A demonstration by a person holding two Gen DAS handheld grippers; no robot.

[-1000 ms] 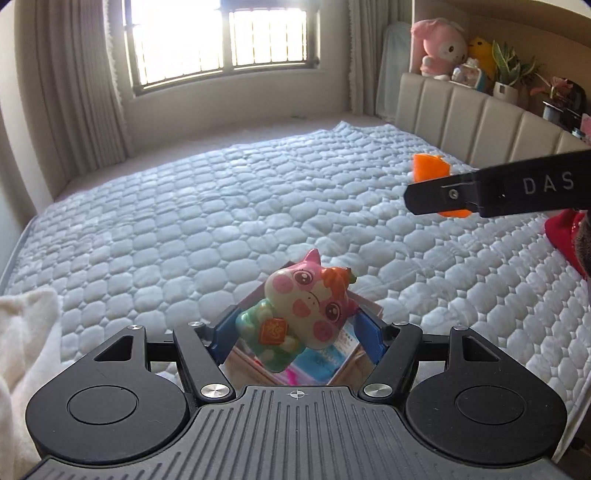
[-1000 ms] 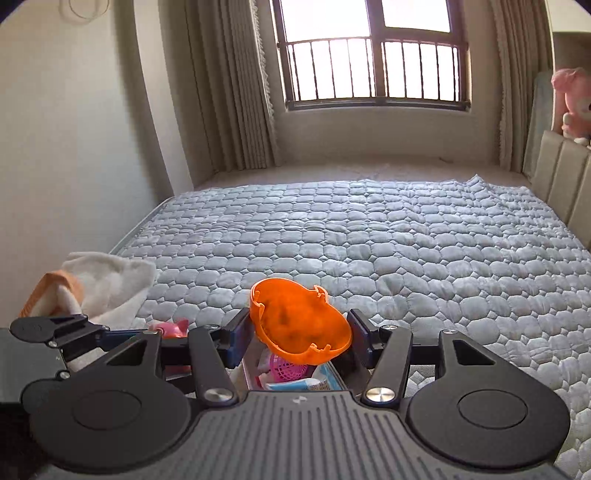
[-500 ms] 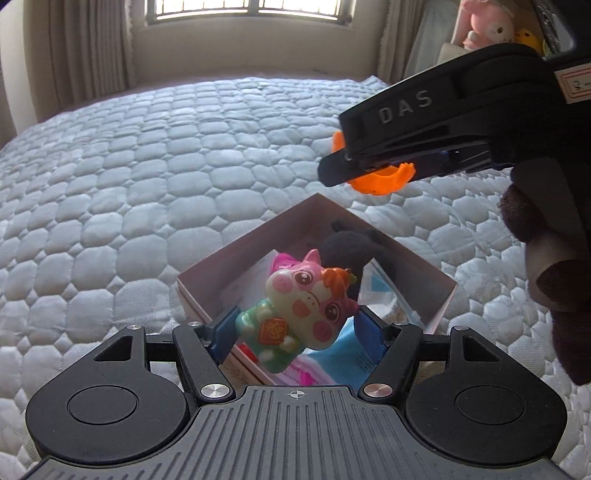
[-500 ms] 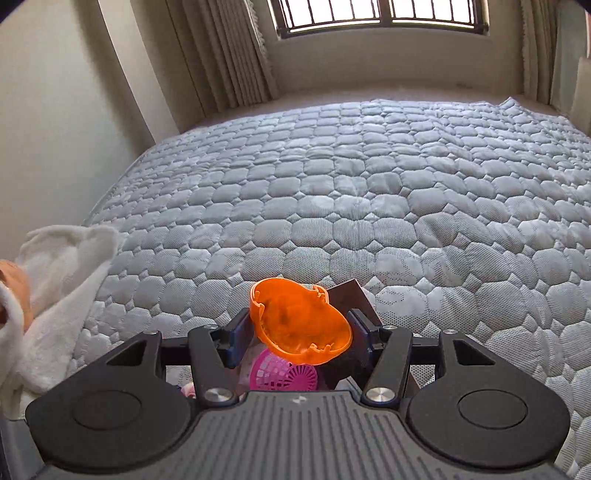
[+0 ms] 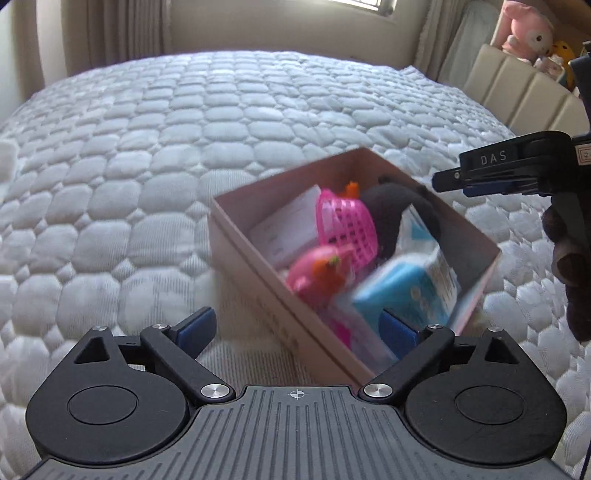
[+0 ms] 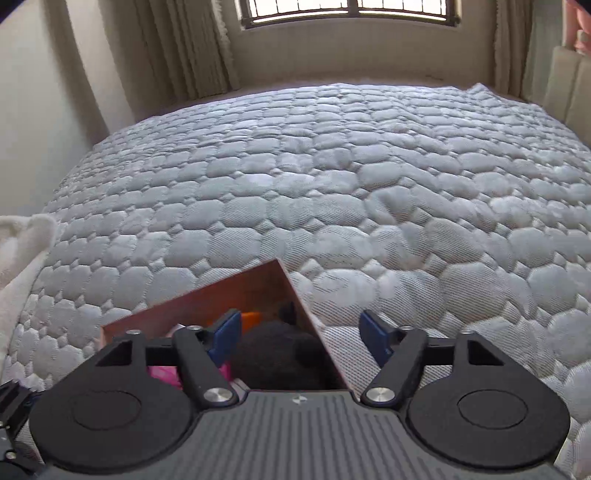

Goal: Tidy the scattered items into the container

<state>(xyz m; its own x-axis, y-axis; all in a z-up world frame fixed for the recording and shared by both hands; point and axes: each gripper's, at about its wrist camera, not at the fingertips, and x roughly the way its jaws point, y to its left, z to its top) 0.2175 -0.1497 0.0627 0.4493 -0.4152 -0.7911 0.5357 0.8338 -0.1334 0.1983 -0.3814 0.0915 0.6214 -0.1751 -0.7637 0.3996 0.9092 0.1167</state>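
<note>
An open cardboard box (image 5: 258, 280) sits on the quilted bed. Inside lie a pink basket (image 5: 347, 225), a blurred pink pig toy (image 5: 317, 273), a black plush (image 5: 391, 210), a blue packet (image 5: 406, 291) and an orange piece (image 5: 351, 189). My left gripper (image 5: 295, 328) hangs over the box's near wall; its jaws are opening with nothing between them. My right gripper (image 6: 300, 334) hovers over the box's far corner (image 6: 229, 291), above the black plush (image 6: 277, 354) and the orange piece (image 6: 251, 316); its jaws are closing, empty. It also shows at the right edge as the right gripper (image 5: 443, 182).
A white towel (image 6: 22, 251) lies at the bed's left edge. A padded headboard (image 5: 517, 92) with plush toys (image 5: 524, 29) above it stands at the right. A dark-gloved hand (image 5: 569, 258) holds the right gripper. Grey mattress (image 6: 332, 184) stretches toward the window.
Both grippers came down over the box. The left jaws spread and the pig toy dropped into the box. The orange piece left the right jaws and lies in the box.
</note>
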